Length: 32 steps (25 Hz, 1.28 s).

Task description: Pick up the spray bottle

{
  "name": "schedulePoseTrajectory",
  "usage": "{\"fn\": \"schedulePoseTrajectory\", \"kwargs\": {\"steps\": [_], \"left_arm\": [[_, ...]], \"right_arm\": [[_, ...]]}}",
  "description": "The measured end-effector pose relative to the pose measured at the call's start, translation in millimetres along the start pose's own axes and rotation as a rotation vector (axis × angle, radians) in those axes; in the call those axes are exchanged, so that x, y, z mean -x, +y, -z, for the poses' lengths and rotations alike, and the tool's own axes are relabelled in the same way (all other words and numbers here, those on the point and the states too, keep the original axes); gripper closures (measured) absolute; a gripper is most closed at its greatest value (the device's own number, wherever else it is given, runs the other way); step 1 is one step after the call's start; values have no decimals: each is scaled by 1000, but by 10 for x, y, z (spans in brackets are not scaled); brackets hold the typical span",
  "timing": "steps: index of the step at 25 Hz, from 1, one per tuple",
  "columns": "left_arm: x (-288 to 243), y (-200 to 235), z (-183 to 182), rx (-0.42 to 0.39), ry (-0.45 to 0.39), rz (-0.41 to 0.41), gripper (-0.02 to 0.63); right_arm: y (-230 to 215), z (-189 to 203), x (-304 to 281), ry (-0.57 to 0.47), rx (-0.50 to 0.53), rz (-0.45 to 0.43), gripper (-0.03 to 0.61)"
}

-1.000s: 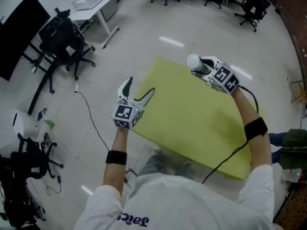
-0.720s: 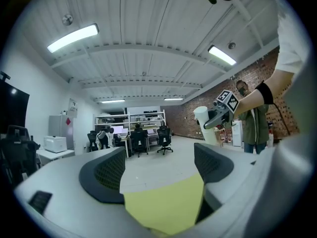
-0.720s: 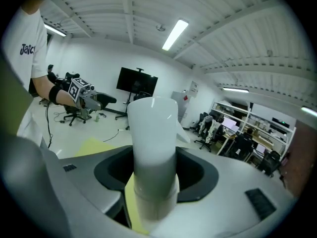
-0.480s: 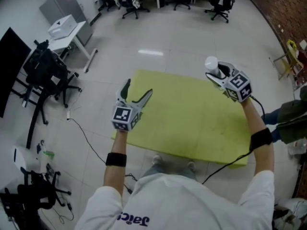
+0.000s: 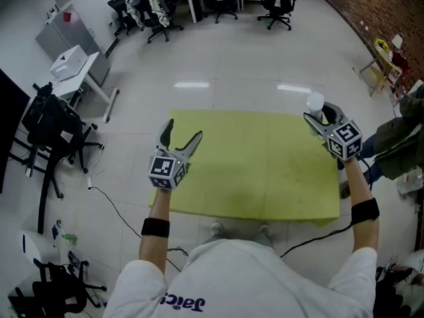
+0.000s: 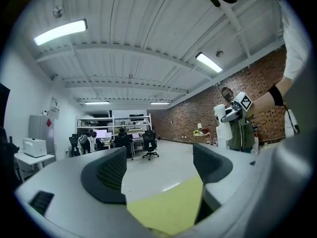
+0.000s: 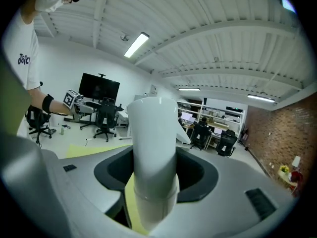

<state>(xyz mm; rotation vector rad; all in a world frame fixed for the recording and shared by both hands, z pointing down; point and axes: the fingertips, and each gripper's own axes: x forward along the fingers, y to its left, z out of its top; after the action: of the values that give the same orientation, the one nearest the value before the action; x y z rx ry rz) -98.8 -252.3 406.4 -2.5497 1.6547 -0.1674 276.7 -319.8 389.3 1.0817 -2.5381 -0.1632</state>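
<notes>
Swinging rightward since a second ago, our right gripper (image 5: 322, 119) keeps its jaws clenched on the tall white plastic spray bottle (image 7: 153, 152), raised at the far right corner of the flat yellow tabletop (image 5: 265, 177), arm outstretched. Our left gripper (image 5: 182, 132) gapes empty, forearm level.

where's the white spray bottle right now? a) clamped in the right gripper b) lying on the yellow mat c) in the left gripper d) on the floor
a: the right gripper has its jaws closed on the spray bottle, held clear of the yellow mat; the left gripper is open and empty.
</notes>
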Motion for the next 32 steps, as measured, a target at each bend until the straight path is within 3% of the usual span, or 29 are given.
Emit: {"fn": "schedulePoseTrajectory", "kwargs": {"steps": [10, 32], "left_arm": [[148, -376, 171, 16, 11, 14, 190], [511, -546, 392, 44, 22, -3, 190]], "right_arm": [[124, 475, 647, -8, -56, 143, 330], [1041, 1308, 962, -86, -315, 248, 331]]}}
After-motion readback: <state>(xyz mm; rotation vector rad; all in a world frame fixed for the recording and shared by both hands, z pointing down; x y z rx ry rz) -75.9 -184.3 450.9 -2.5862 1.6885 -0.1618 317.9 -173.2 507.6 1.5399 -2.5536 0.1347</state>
